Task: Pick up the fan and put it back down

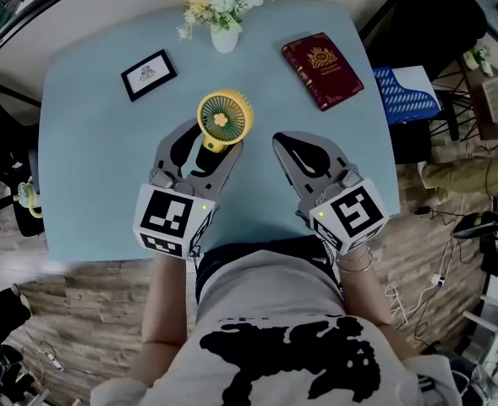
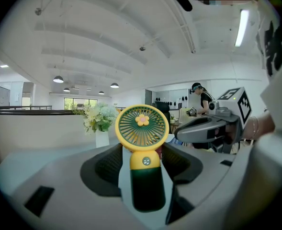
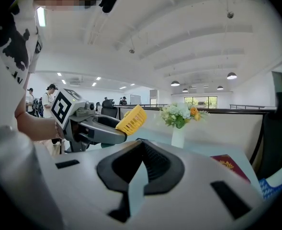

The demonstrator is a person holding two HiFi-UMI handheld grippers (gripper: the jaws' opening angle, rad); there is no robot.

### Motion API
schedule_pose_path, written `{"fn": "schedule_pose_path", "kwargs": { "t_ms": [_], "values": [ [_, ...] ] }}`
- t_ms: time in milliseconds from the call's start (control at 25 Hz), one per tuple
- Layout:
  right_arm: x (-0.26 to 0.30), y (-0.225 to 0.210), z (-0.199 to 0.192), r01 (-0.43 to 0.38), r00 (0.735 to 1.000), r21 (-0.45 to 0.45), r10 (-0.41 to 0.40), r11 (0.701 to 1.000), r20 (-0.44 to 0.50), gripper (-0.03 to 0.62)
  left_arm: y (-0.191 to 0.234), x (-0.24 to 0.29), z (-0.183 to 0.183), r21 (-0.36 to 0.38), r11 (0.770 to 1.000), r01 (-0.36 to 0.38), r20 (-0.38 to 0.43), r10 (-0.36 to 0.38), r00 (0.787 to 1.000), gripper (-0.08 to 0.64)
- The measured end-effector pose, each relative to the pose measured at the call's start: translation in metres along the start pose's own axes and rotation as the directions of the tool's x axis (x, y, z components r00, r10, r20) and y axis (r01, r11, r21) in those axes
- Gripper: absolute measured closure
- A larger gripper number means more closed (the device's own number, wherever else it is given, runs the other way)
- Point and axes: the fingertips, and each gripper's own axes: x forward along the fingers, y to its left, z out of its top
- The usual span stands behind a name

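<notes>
I have the fan [image 1: 224, 118] standing upright on the pale blue desk [image 1: 88, 159], near the front edge and well short of the vase of flowers [image 1: 224, 32]; its round yellow head faces back toward me and its dark green handle drops between the fingers [image 2: 107, 166] of the left gripper [image 1: 206, 140]. In the left gripper view those fingers are spread to either side of the handle, and a sliver of desk shows on each side of it; I read that as bracketing the handle, not yet pinching it. The right gripper [image 1: 284, 139] hovers just beside the fan on the other side; its fingers are pressed together at the tips with nothing between them.

My guess is the fan is light, hollow plastic, stiff enough to take a firm squeeze on the handle; the grille and blades look thin, so I would keep the pads off the head. The handle is smooth and rounded, so it may twist or slip under a weak grip; the head makes it top-heavy, and a low hold could let it tip. I would close on the upper handle, just under the yellow neck [image 2: 146, 161], squarely across its width; then lift straight up and set it down flat on its small base, or it may topple toward the red booklet [image 1: 321, 70].
</notes>
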Motion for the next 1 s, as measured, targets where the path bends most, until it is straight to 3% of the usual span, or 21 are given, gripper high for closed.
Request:
{"fn": "schedule_pose_path", "kwargs": {
  "t_ms": [520,800,1000],
  "values": [
    [0.007,0.001,-0.001,-0.018,1.0,0.017,0.019,1.0,-0.011,0.588,0.002,0.005,-0.009,-0.046,0.999,0.026,-0.01,-0.026,1.0,0.293],
    [0.012,-0.003,-0.006,-0.018,1.0,0.03,0.019,0.999,-0.025,0.588,0.005,0.009,-0.009,-0.041,0.999,0.023,-0.011,-0.024,1.0,0.293],
    [0.017,-0.006,-0.01,-0.02,0.999,0.044,0.021,0.999,-0.032,0.589,0.008,0.016,-0.02,-0.017,0.999,0.031,-0.057,-0.032,0.998,0.293]
  ]
}}
